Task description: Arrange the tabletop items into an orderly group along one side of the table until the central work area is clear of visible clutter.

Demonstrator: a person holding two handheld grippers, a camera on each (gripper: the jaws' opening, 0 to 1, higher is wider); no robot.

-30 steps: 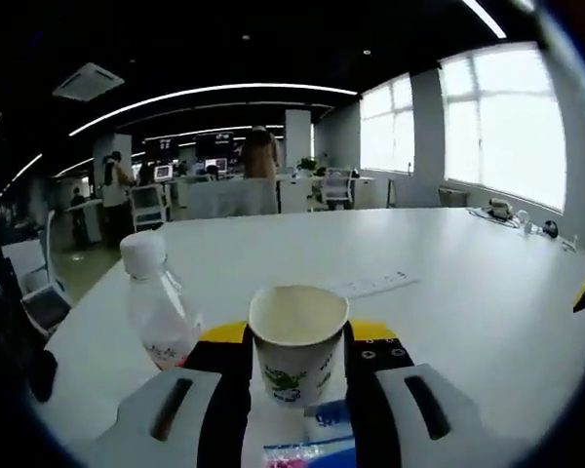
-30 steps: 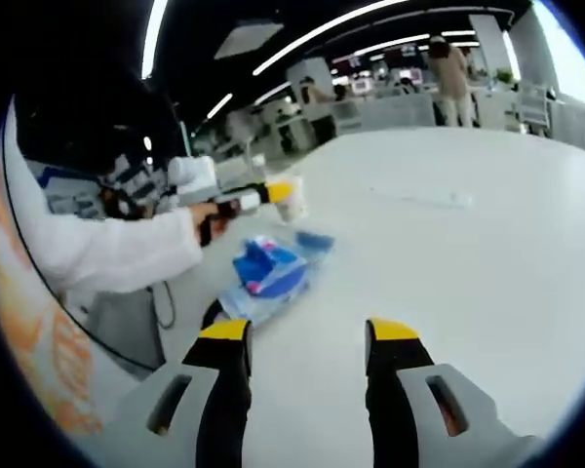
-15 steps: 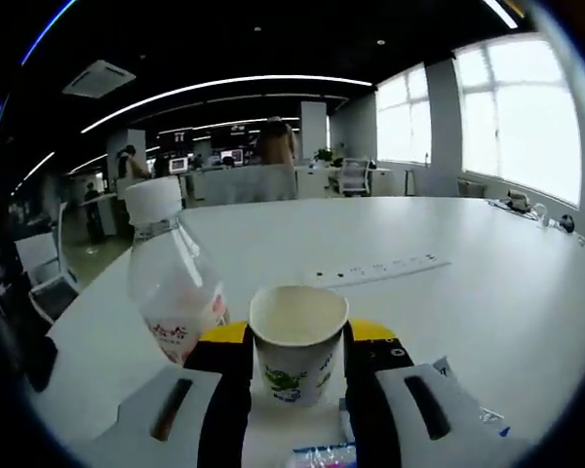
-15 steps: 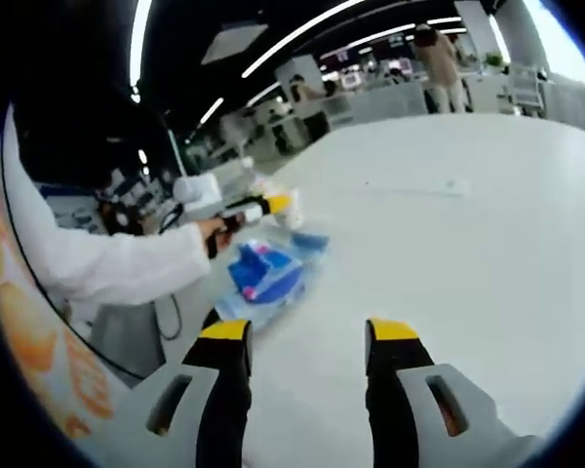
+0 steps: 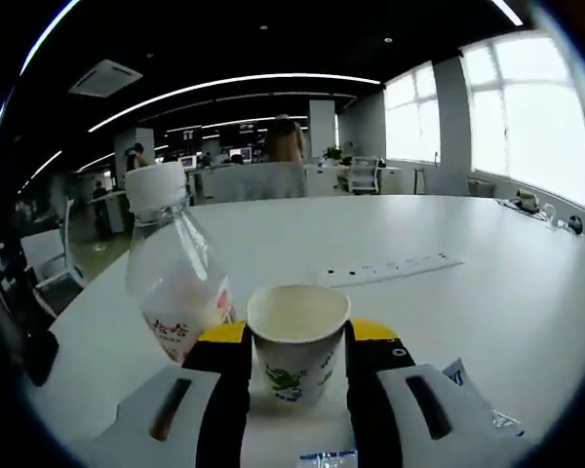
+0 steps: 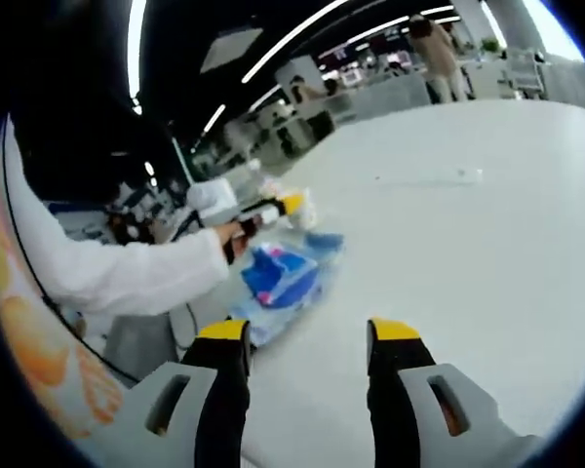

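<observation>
In the left gripper view my left gripper (image 5: pixel 296 336) is shut on a white paper cup (image 5: pixel 297 339) with a green print, held upright between the yellow-tipped jaws. A clear plastic bottle (image 5: pixel 174 278) with a white cap stands just left of the cup. A blue plastic packet (image 5: pixel 473 390) lies under and right of the jaws. In the right gripper view my right gripper (image 6: pixel 307 336) is open above the white table (image 6: pixel 448 214). The blue packet (image 6: pixel 281 278) lies ahead left of it, and the left gripper (image 6: pixel 278 207) with the cup (image 6: pixel 299 210) sits beyond the packet, held by a white-sleeved arm (image 6: pixel 127 278).
A white power strip (image 5: pixel 395 267) lies across the table's middle. Small items (image 5: pixel 531 207) with cables sit at the far right edge by the windows. Office desks, chairs and standing people are in the background. Broad bare tabletop spreads to the right.
The left gripper with the cup has come closer to the bottle, which looks larger and nearer. The right view has tilted slightly; its jaws stay open.
</observation>
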